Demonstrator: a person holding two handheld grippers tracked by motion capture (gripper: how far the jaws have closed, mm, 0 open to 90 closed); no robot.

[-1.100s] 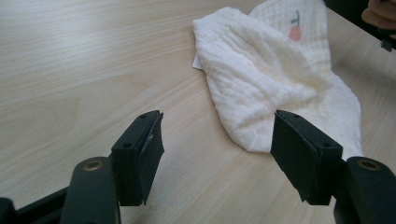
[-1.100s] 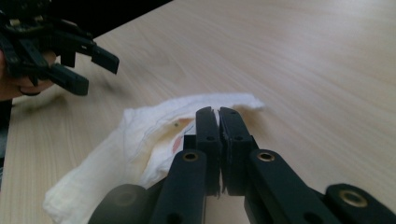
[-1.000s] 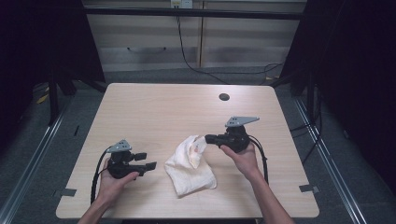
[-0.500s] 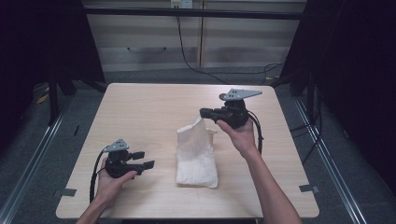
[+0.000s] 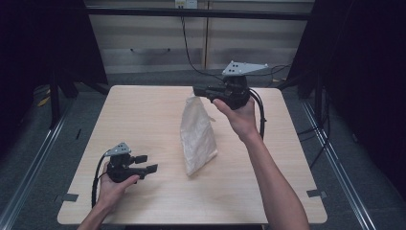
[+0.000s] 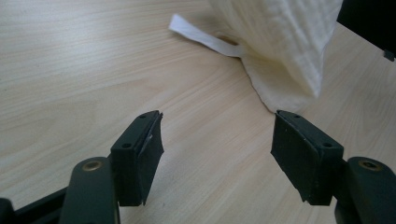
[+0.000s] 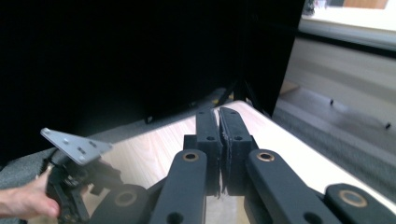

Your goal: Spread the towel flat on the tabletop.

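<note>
Two flat black pads of my right gripper [image 5: 197, 91] pinch the top corner of the white cloth [image 5: 196, 134] (soft, ribbed weave), lifted into a tall cone over the pale wooden table [image 5: 143, 120]; my left gripper [image 5: 148, 163] rests wide open, beside it.

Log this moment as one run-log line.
right gripper: shut on white cloth, lifted, lower end touching table | left gripper: open, low over table, holding nothing | stage: cloth being raised
</note>
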